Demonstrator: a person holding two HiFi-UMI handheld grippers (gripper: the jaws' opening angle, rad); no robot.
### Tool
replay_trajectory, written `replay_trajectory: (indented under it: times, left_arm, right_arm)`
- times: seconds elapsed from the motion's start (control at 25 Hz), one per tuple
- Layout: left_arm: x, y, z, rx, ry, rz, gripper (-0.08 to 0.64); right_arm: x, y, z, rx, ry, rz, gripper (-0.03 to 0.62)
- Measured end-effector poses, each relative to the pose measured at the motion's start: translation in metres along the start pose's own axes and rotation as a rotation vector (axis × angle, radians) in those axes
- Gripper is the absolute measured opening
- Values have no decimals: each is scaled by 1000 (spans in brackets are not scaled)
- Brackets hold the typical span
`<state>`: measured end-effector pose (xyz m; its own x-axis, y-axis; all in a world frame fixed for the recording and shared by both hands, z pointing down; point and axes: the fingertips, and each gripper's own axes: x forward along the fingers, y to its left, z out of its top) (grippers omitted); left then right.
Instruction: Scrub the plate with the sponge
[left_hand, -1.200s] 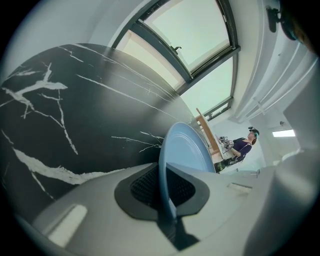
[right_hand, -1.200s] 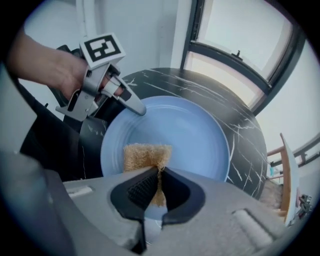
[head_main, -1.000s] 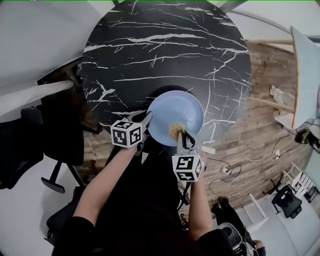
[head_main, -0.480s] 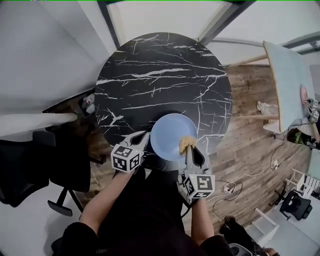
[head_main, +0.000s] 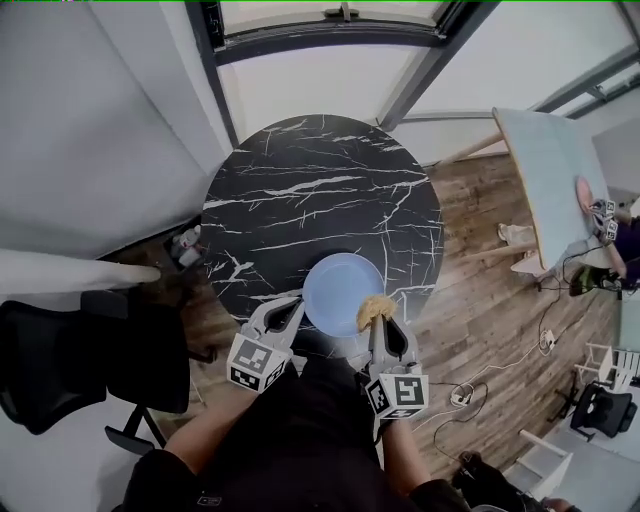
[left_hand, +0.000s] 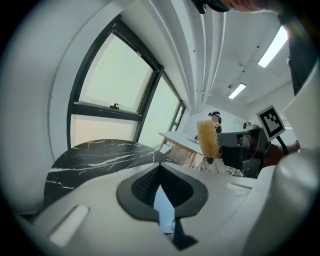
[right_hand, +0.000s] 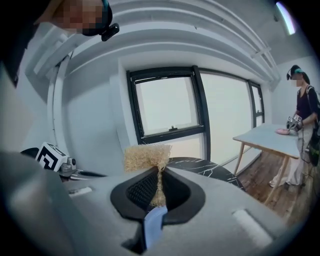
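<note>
One pale blue plate (head_main: 343, 293) lies flat on the black marbled surface (head_main: 300, 200), below and just ahead of both pairs of fingers and between them. It sits close to the rim of the surface on the fingers' side, with nothing touching it. The straw-coloured sponge (head_main: 376, 311) is clamped in the right gripper (head_main: 380, 328): its fingers are closed on a thin strip of the sponge, and the larger part fans out free past the fingertips, over the plate's right edge as the head view has it. The left gripper (head_main: 292, 305) hangs beside the plate's left edge with its fingers pressed together on nothing. The main risk, as I judge it, is the unbraced plate: a scrubbing stroke drawn back toward the fingers could slide it over the smooth surface and off that near rim onto the wooden floor (head_main: 480, 260). Steadying it calls for the left fingers to part first; brought down closed, they would knock the rim or tip the plate. The slim hold on the sponge is a second weakness, since hard rubbing could fold the free part over or drag it out from between the fingers, leaving bare fingertips to scrape the plate.
</note>
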<state>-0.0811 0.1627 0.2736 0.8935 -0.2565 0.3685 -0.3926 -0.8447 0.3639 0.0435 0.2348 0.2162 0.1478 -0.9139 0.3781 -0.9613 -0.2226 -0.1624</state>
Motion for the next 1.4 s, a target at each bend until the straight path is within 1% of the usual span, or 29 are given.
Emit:
replay_trajectory:
  times: [0.12,0.2,0.36,0.48,0.76,1.0,1.2,1.4]
  left_arm:
    - [-5,-11,16,66,-81,52,0]
    - [-5,-17,22,73,-116,82,0]
    - [1,-35,28,58,-129,94,0]
    - [8,-41,38,93,-152,110,0]
    - [9,-48,62,175,-243,149,0]
    - [10,-54,64,169,-247,138,0]
    - [15,-54,63,177,-242,141,0]
    - [17,-53,67,161,-254,135,0]
  right_arm:
    - [-6,1,-1,-10,-26,19,21]
    - [-9,-3,-2,-24,-39,24,21]
    - [-15,-8,1,-33,-42,48,21]
    - [-14,-8,5,-43,-61,66,21]
    - [-13,-13,14,-89,-95,91,21]
    - [-11,-17,13,-96,-84,121,20]
    - [-10,-21,12,-112,-78,126,17]
    - [-7,-22,13,-108,-78,128,17]
